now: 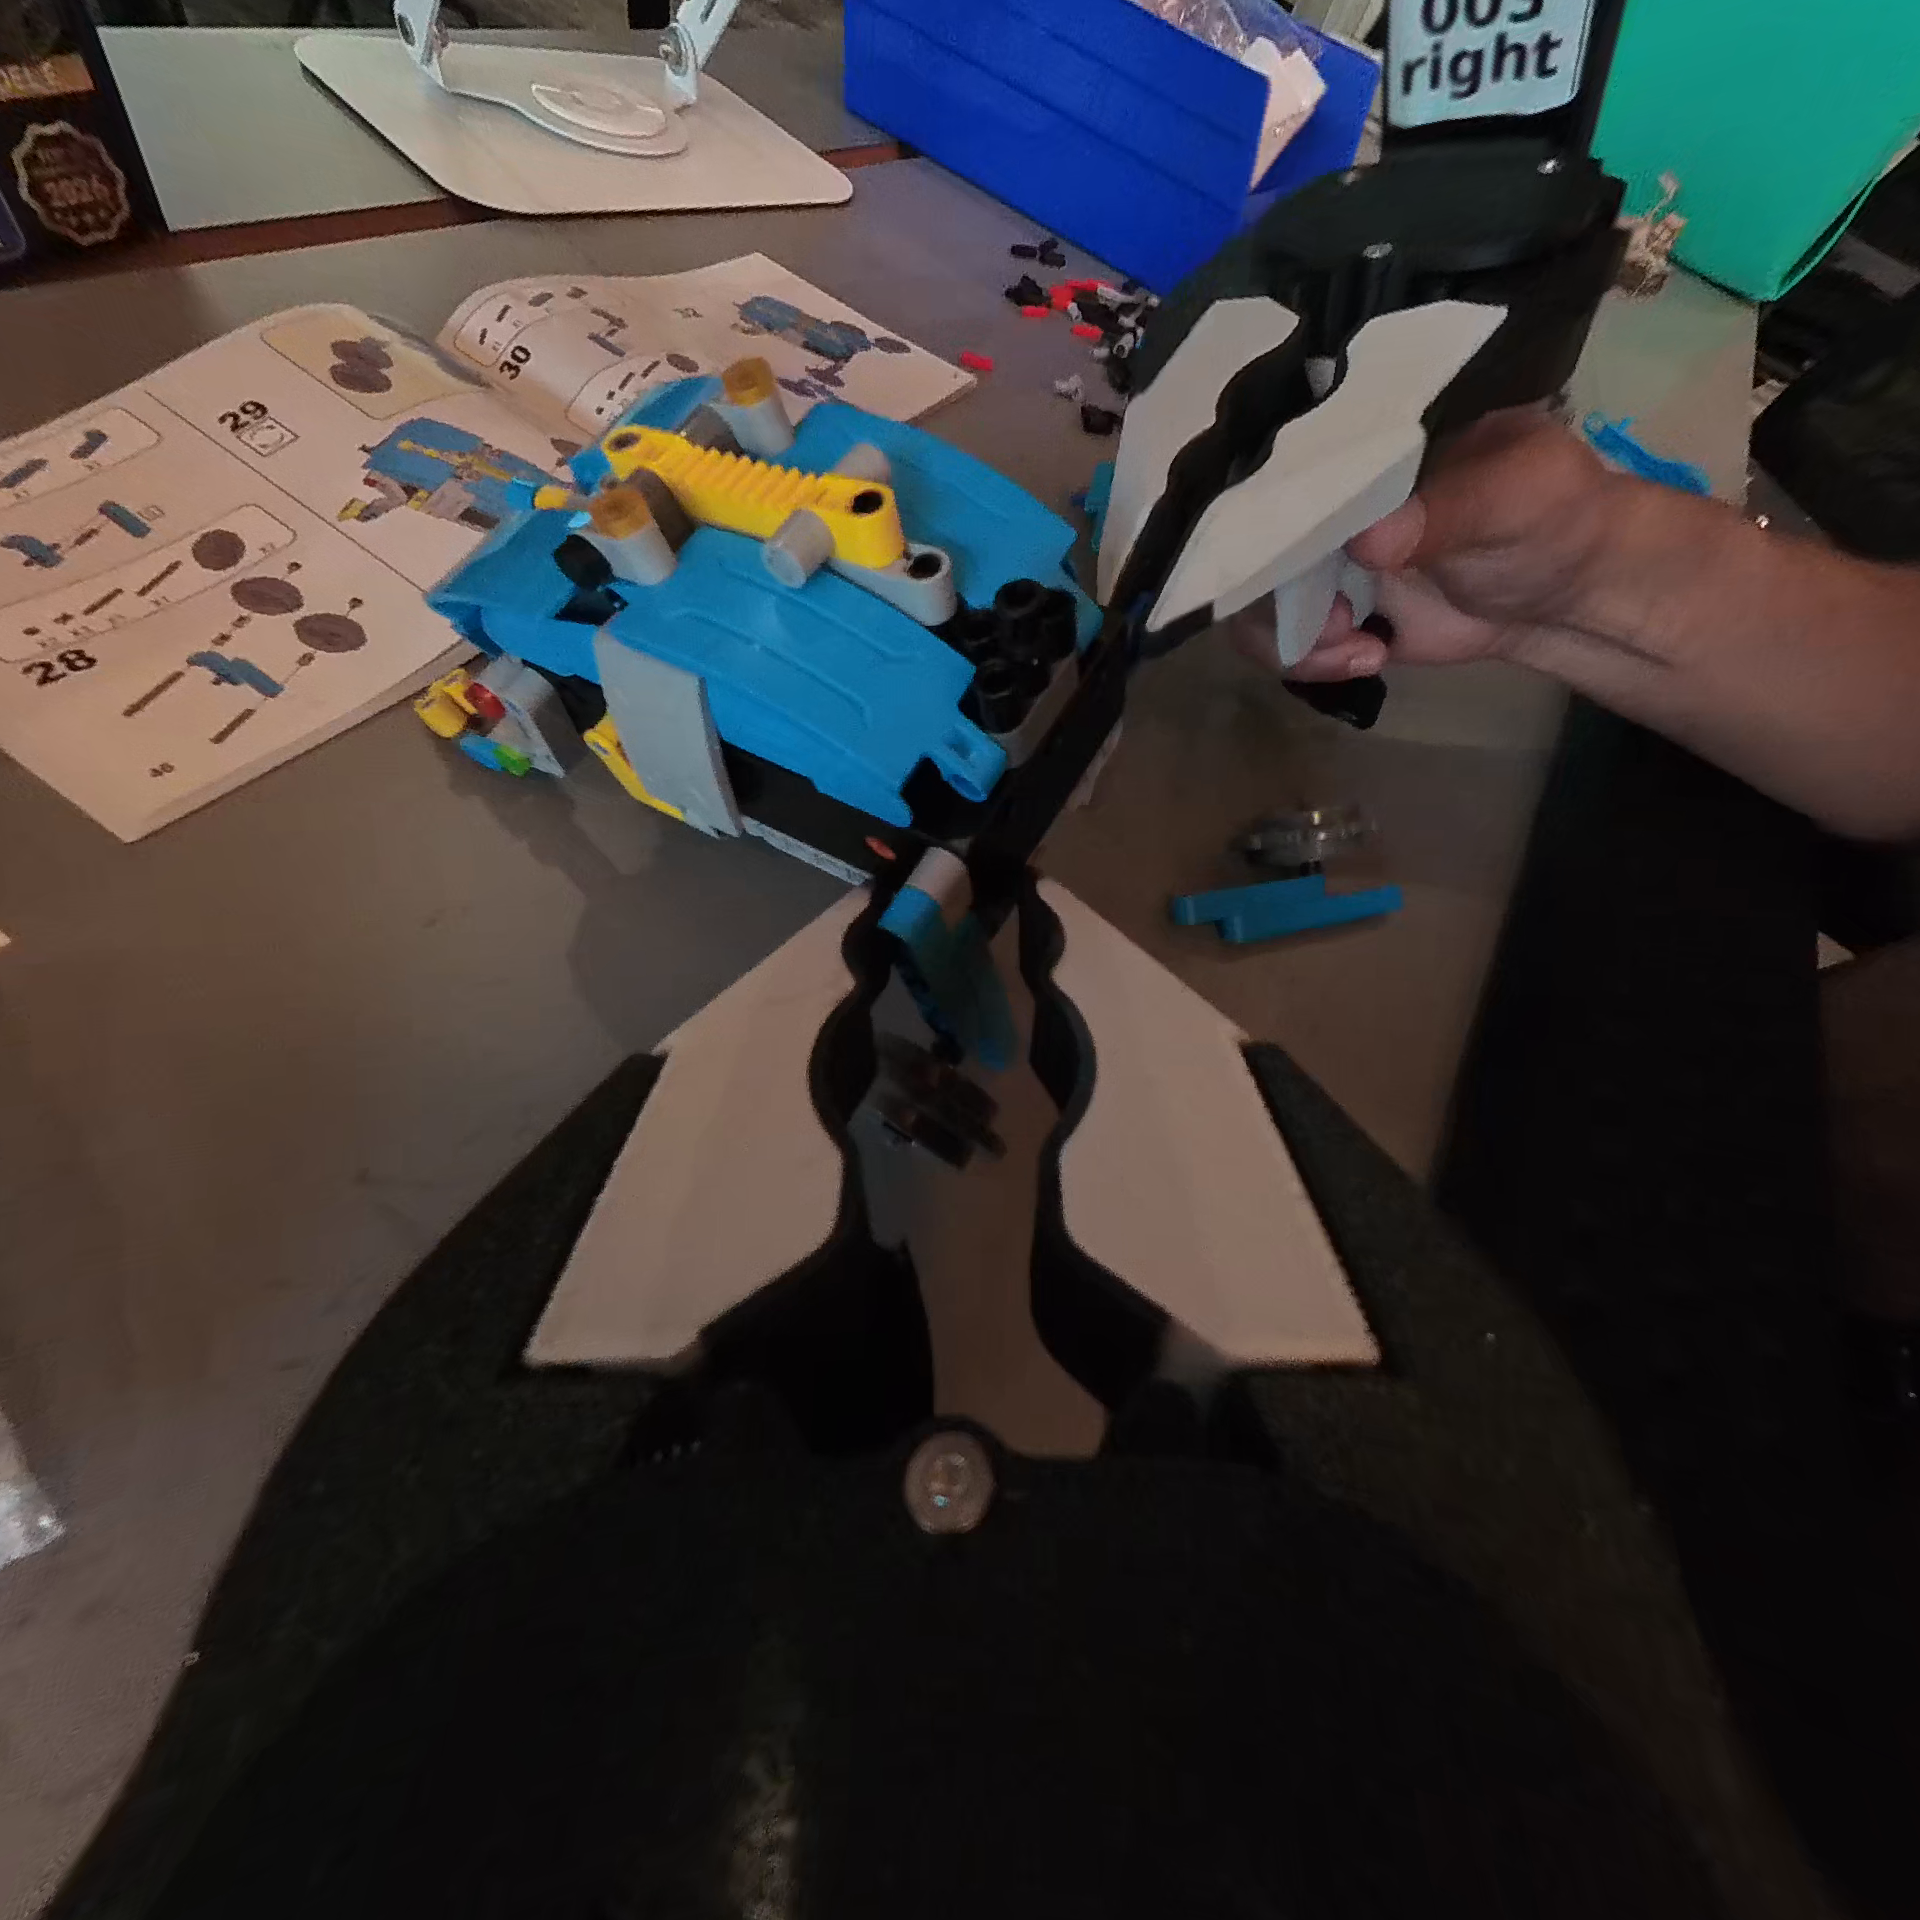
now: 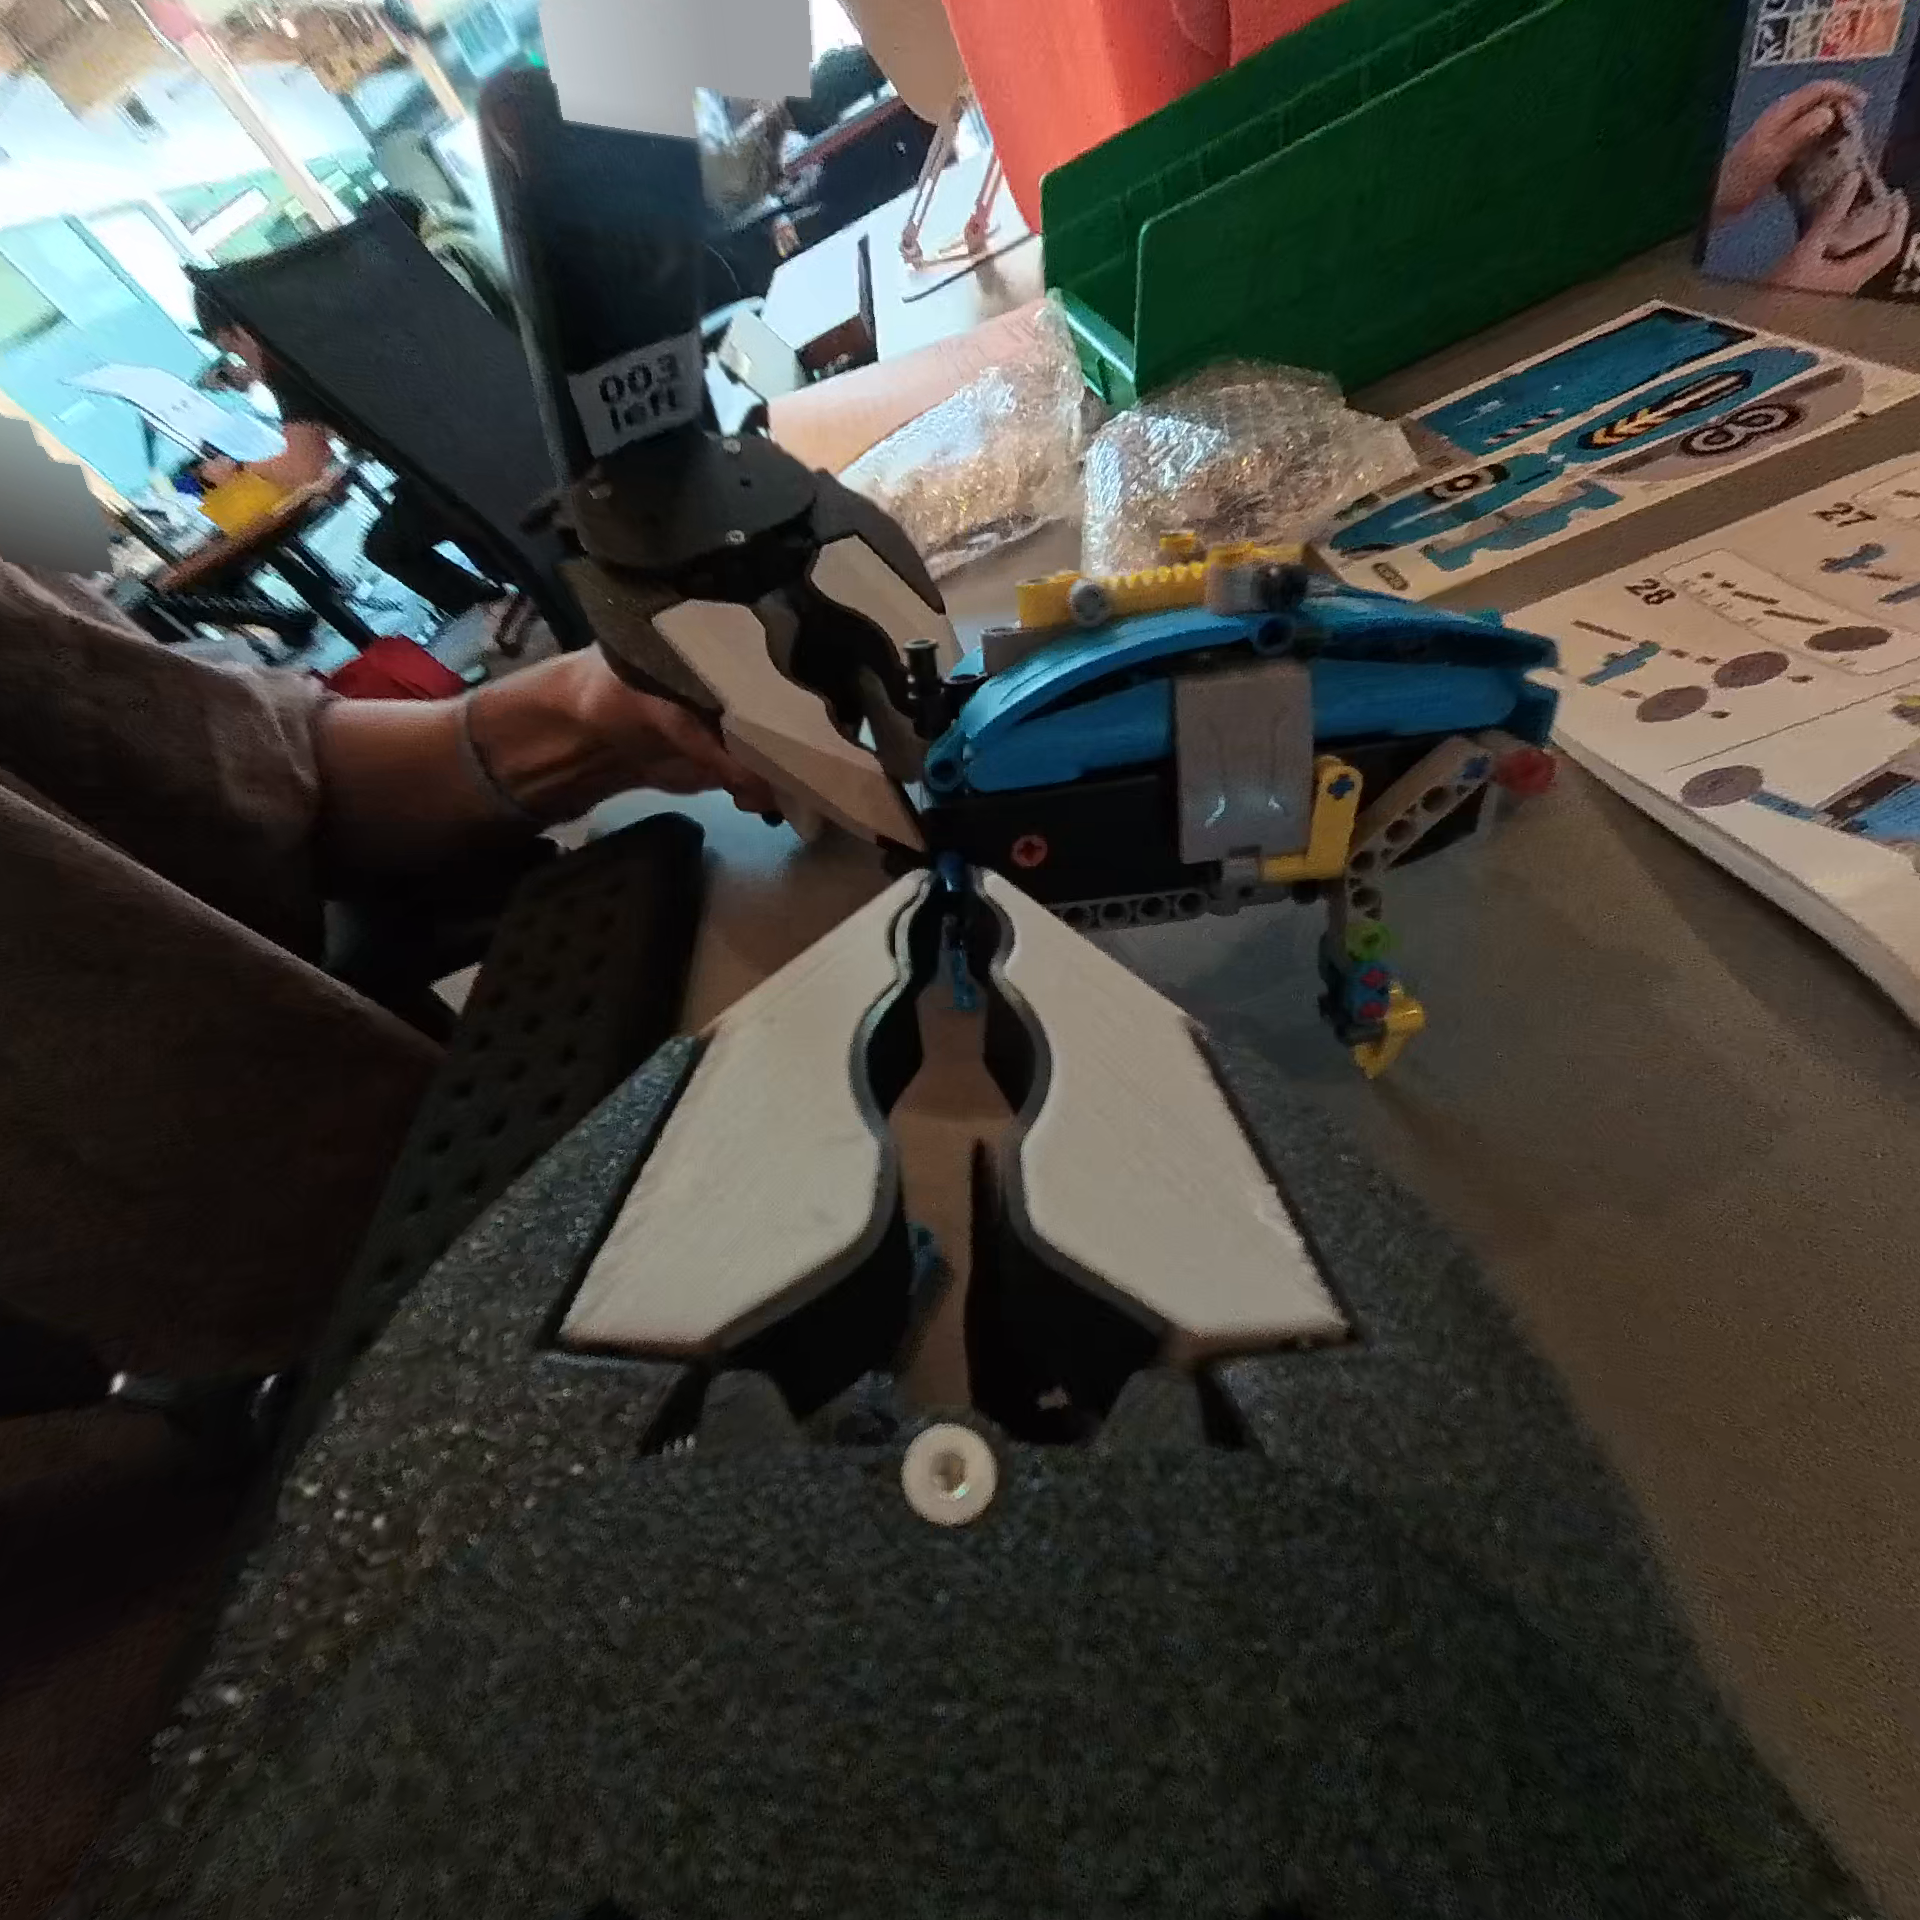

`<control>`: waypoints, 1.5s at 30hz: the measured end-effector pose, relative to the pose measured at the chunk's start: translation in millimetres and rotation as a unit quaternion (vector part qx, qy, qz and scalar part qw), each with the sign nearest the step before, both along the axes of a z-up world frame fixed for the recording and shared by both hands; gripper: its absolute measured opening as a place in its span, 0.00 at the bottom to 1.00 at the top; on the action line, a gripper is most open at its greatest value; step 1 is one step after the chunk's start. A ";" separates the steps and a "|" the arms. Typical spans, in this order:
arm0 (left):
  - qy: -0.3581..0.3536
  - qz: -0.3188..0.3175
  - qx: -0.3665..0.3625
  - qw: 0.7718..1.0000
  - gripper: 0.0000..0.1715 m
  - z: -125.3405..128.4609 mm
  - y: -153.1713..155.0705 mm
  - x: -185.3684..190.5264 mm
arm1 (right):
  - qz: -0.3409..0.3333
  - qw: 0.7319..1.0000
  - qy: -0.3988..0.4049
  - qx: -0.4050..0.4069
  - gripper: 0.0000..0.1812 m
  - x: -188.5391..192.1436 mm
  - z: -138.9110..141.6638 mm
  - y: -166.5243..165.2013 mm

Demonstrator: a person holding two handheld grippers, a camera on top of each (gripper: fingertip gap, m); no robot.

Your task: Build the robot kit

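Observation:
A blue, yellow and grey brick-built model [image 1: 748, 623] lies on the grey table; it also shows in the right wrist view [image 2: 1247, 707]. My left gripper [image 1: 945, 904] is shut on a small blue and grey part [image 1: 930, 951] with dark pins behind it, at the model's near end. My right gripper [image 2: 951, 878] is shut on a thin blue part [image 2: 958, 951]. Its tips meet the left gripper's tips [image 2: 904, 821] beside the model's black underside. In the left wrist view a dark strip runs from the right gripper [image 1: 1127, 623] down to my left tips.
An open instruction booklet [image 1: 208, 582] lies left of the model. Loose small pieces [image 1: 1091, 312] lie before a blue bin [image 1: 1060, 114]. Blue beams [image 1: 1288, 909] and a grey wheel [image 1: 1304, 831] lie to the right. A green bin [image 2: 1403, 208], plastic bags [image 2: 1226, 457] and a sticker sheet [image 2: 1610, 436] stand behind. Some 5 centimeters of space lies between my two pairs of fingers.

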State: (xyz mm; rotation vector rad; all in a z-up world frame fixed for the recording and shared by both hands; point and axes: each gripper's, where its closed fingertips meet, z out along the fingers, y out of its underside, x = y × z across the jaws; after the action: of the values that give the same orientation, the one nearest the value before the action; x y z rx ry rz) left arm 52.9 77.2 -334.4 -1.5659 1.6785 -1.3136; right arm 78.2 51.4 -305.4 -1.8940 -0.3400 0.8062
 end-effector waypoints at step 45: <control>0.015 0.054 0.027 0.998 0.11 0.1 -10.0 -11.9 | -0.112 0.944 -0.283 0.130 0.04 15.5 7.5 -4.1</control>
State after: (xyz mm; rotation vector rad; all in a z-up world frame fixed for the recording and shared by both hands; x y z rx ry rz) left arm 41.1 67.1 -334.3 -1.6285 1.6081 -1.1871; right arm 93.8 47.3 -297.9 -1.8397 -0.5400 0.0423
